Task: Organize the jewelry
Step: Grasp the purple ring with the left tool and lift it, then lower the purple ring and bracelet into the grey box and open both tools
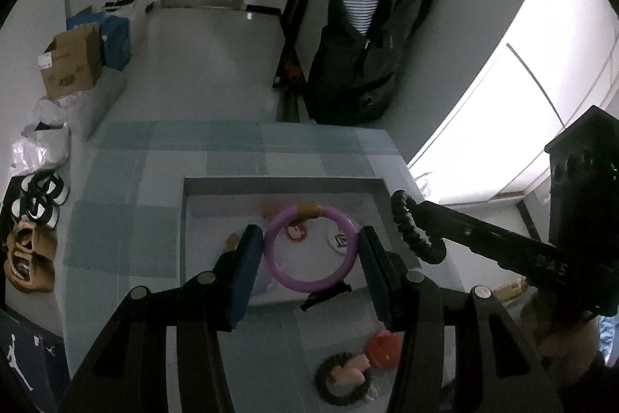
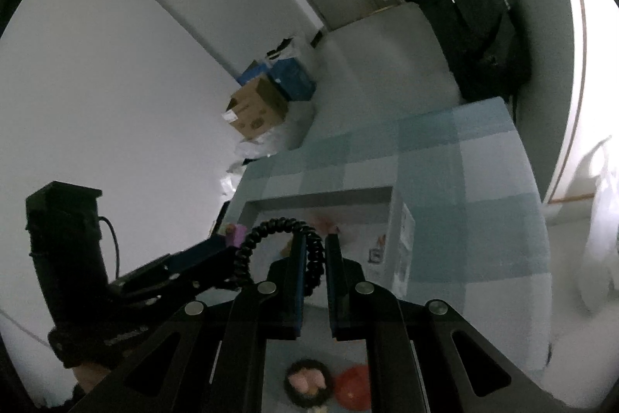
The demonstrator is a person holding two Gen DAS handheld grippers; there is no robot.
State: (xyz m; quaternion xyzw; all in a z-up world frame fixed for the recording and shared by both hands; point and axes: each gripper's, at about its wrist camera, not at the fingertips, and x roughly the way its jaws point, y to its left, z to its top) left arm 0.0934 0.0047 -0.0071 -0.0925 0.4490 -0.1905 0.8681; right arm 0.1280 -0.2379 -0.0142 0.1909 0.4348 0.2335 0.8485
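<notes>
Over the white box (image 1: 278, 182) on the checked tablecloth (image 1: 127, 219), both grippers are carrying jewelry. The left gripper (image 1: 309, 250) is clenching a purple bangle (image 1: 309, 246) across its width, the ring hanging above the box's contents. The right gripper (image 2: 311, 250) is pinching a black beaded bracelet (image 2: 271, 225), its loop arching out past the fingertips near the box's right wall. The step in hand looks like delivery into the box. Two pieces are lying on the cloth nearer the person: an orange-red item (image 1: 383, 349) and a dark ring with something pink, possibly a scrunchie (image 1: 342, 376), too dim to name. Next, each hand needs lowering inside the walls before letting go.
</notes>
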